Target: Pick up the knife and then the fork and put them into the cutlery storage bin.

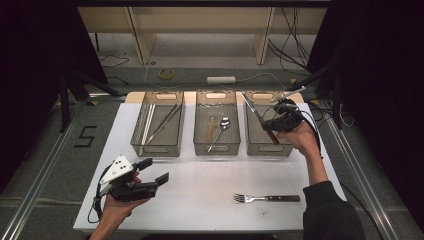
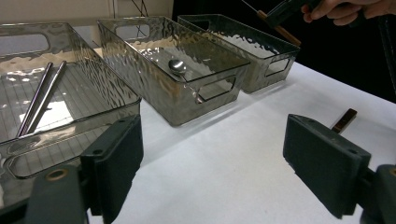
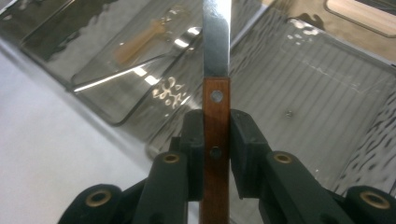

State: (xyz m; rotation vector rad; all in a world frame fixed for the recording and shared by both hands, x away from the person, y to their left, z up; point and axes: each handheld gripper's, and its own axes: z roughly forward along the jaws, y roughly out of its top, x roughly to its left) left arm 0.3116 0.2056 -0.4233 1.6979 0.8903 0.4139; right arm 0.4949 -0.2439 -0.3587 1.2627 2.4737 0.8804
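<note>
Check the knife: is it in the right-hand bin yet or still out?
Still out. The right hand-held gripper clamps the knife by its wooden handle, above the right-hand bin, which looks empty.

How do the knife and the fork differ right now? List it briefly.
The knife is clamped by its handle in the right claw, raised over the right-hand bin; the fork lies flat on the white table, untouched. The knife ends in a plain blade, the fork in tines. Both have brown wooden handles and metal ends.
</note>
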